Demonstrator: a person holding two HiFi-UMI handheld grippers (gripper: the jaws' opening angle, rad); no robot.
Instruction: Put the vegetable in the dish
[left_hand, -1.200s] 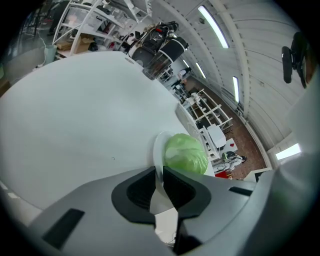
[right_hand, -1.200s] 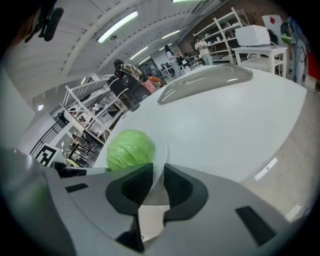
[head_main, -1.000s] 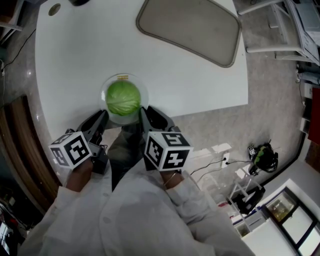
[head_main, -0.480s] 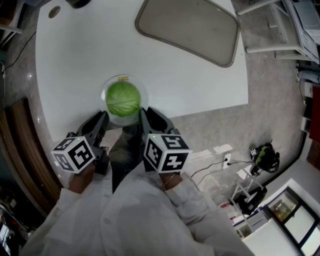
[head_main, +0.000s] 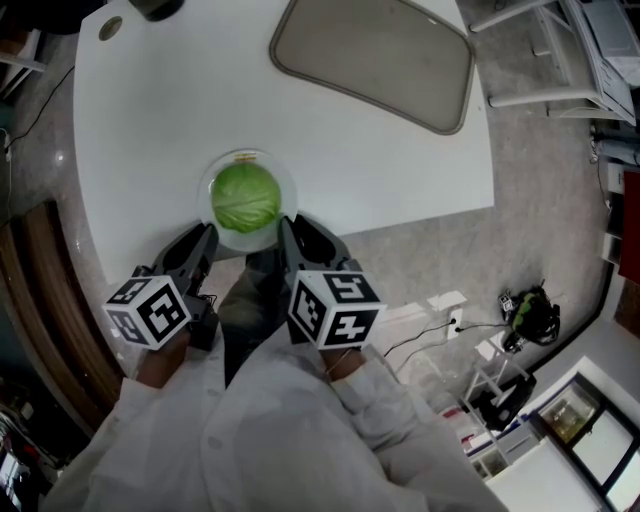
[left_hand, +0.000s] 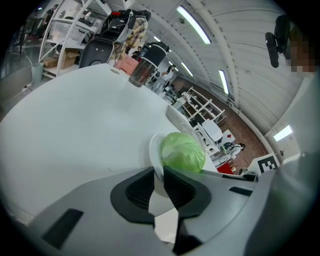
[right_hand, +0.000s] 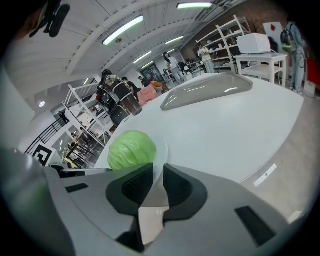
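Cabbage, round and pale green, sat in the middle of a shallow white dish near the front edge of the white worktop as we looked down from above. It filled most of the dish, leaving only a thin ring of rim showing around it.

We saw both hand-held tools reaching in from the near side. The left claw met the dish at its near-left rim and the right claw at its near-right rim, with the cabbage between and just beyond them. In the left gripper view, the two dark pads stood a narrow slit apart, clenched on the thin white rim that ran between them. The right gripper view showed the same: pads drawn close on the edge of the dish, with the cabbage just past their tips. Neither claw touched the cabbage itself.

Each tool carried its marker cube toward us, and white sleeves filled the foreground. At the far side of the worktop, well apart from the dish, lay an empty grey tray with rounded corners. Speckled grey floor showed to the right of the worktop.
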